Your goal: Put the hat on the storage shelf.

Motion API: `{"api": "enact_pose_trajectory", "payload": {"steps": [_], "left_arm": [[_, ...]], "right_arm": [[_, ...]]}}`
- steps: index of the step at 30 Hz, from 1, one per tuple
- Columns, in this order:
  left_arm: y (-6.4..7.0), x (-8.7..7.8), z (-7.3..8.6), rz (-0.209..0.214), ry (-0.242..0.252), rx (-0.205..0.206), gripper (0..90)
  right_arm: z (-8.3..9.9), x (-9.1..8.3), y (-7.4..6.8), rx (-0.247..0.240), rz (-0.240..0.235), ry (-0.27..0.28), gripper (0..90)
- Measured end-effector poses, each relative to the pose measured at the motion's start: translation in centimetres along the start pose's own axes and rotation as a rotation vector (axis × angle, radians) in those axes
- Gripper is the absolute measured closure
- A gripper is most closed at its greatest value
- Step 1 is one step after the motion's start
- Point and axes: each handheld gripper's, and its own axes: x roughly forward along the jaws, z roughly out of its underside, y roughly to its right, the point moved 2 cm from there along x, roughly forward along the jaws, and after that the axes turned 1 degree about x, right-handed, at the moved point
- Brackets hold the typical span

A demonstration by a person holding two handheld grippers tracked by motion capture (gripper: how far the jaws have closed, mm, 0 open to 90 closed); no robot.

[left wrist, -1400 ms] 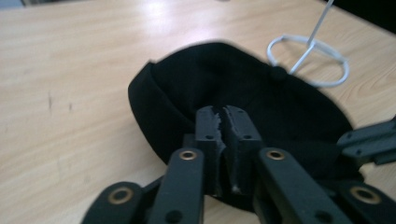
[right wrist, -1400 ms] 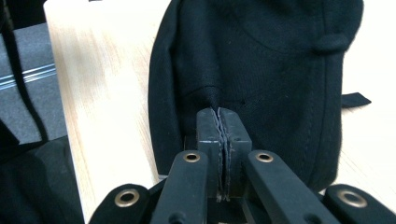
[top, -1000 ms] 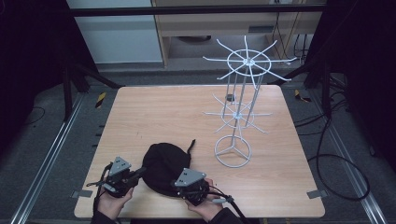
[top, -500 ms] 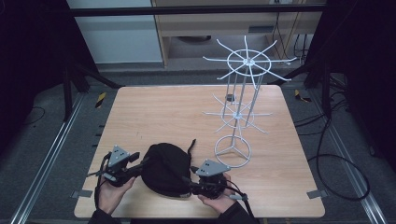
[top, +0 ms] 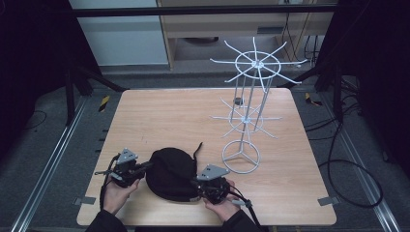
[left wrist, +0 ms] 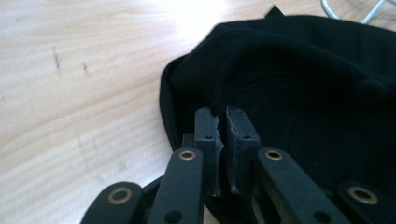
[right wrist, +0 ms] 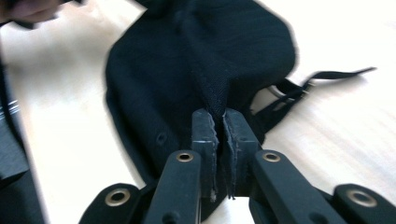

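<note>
The black cap (top: 171, 173) lies at the near edge of the bench (top: 159, 116), soft, light cloth that will sag, so its seamed edges are the best hold. The left tool (left wrist: 219, 125) pinches its left rim; the right tool (right wrist: 220, 122) pinches a fold on its right. A white wire rack (top: 249, 111) stands farther right.

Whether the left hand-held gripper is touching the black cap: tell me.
Touching. In the left gripper view, the left hand-held gripper has its jaws shut on a fold of the black cap, with fabric pinched between the pads.
</note>
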Motion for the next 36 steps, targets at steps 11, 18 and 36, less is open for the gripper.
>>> {"api": "enact_pose_trajectory", "payload": {"steps": [11, 18, 36], "left_arm": [[2.8, -3.8, 3.2, -0.016, 0.0, 0.011, 80.9], [2.6, -5.1, 2.1, -0.039, 0.092, 0.054, 58.3], [3.0, -1.6, -4.3, 0.068, 0.105, 0.201, 36.3]], "right_arm": [[-1.6, 2.2, 2.7, 0.042, 0.089, 0.062, 84.1], [-1.9, 1.3, 3.2, 0.05, 0.102, 0.122, 68.6], [3.1, -8.8, 7.7, 0.132, 0.218, 0.156, 46.2]]}}
